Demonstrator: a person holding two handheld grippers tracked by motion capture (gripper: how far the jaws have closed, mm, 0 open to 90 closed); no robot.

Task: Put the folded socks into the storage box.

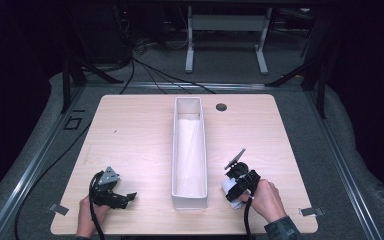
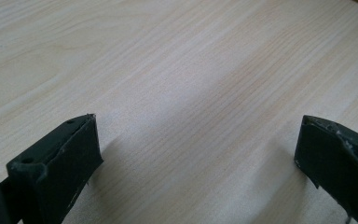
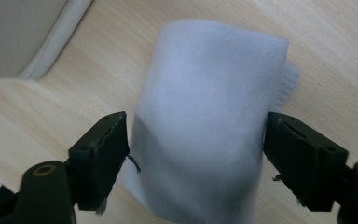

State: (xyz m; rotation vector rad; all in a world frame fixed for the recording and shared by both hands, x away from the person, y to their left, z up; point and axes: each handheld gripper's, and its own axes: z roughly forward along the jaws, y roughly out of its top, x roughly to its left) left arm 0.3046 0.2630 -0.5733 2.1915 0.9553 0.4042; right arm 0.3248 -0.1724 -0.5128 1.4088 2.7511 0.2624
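A white rolled cloth (image 3: 209,93) lies on the light wood table (image 1: 130,145) just right of a long narrow white bin (image 1: 190,202). My right gripper (image 3: 196,119) has its jaws against both sides of the roll, shut on it. In the high view this gripper (image 1: 231,189) sits at the front right with the cloth (image 1: 227,187) under it, close to the bin's near end. My left gripper (image 1: 129,197) rests low at the front left, pointing right. Its jaws stand wide apart over bare wood (image 2: 198,121), holding nothing.
The bin runs lengthwise down the table's middle; its corner (image 3: 23,32) lies close to the roll. A dark round grommet hole (image 1: 221,107) sits near the far edge. Cables trail over the floor to the left, and a desk frame (image 1: 226,40) stands beyond.
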